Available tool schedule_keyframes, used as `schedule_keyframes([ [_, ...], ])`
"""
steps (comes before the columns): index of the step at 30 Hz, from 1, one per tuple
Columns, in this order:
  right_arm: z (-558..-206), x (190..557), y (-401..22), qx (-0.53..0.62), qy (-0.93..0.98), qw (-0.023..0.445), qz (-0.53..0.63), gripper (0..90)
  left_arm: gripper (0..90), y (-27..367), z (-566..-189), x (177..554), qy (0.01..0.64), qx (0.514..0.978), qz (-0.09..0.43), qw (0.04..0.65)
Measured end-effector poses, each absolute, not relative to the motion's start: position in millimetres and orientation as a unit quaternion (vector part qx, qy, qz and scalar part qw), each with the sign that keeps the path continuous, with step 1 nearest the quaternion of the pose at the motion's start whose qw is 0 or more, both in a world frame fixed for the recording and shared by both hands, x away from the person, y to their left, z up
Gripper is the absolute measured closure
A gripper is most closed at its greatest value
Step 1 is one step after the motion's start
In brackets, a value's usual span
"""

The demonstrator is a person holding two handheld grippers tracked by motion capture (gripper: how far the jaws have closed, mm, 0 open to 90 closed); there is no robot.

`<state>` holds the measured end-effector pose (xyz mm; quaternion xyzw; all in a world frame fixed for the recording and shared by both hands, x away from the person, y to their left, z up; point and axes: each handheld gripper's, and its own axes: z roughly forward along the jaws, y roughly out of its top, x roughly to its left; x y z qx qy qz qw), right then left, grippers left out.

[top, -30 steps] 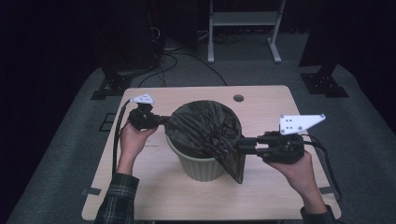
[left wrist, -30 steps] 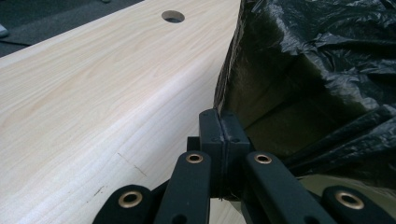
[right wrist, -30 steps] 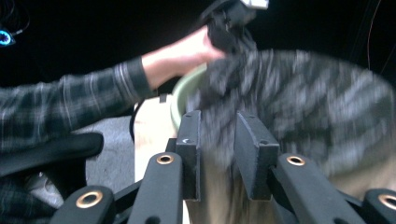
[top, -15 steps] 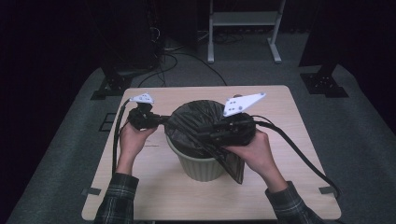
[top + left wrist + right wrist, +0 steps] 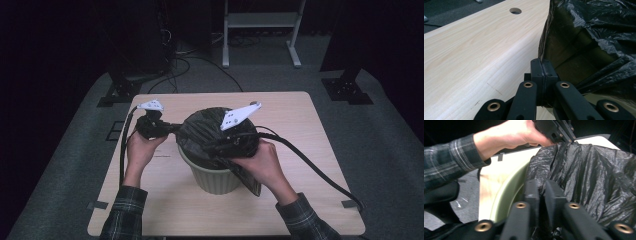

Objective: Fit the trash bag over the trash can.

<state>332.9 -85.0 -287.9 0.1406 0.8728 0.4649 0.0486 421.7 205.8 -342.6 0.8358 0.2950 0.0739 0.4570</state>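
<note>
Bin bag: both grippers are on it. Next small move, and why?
Probably draw the right gripper outward and down so its pinched fold goes over the green bin rim. The bin bag is bunched over the mouth, the left gripper already clamps the bag's edge on the far side, and the right jaws have just closed on plastic.

A pale wood-grain surface (image 5: 310, 150) with rounded corners stands on a grey floor (image 5: 385, 140). A pale green bin (image 5: 215, 177) lined with a black bag (image 5: 200, 132) stands on it, near the middle. A round hole (image 5: 515, 10) pierces the far edge.
</note>
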Motion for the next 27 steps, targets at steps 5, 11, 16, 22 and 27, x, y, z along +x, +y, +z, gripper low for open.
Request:
schedule_keyframes([
  [5, -287, 327, -86, 0.131, 0.871, 0.054, 0.47, 89.8, 89.8, 207, -343, 422, 0.295, 0.836, 0.074, 0.457],
  [11, -283, 307, -83, 0.124, 0.861, 0.061, 0.49, 89.8, 89.9, 205, -338, 419, 0.284, 0.835, 0.073, 0.465],
  [16, -288, 286, -75, 0.121, 0.853, 0.065, 0.504, 89.9, 89.8, 205, -334, 415, 0.279, 0.835, 0.074, 0.468],
  [22, -302, 269, -63, 0.129, 0.845, 0.068, 0.514, 89.9, 89.8, 203, -334, 414, 0.275, 0.838, 0.07, 0.466],
  [27, -322, 255, -58, 0.131, 0.835, 0.088, 0.527, 89.9, 89.8, 199, -338, 414, 0.272, 0.842, 0.064, 0.461],
])
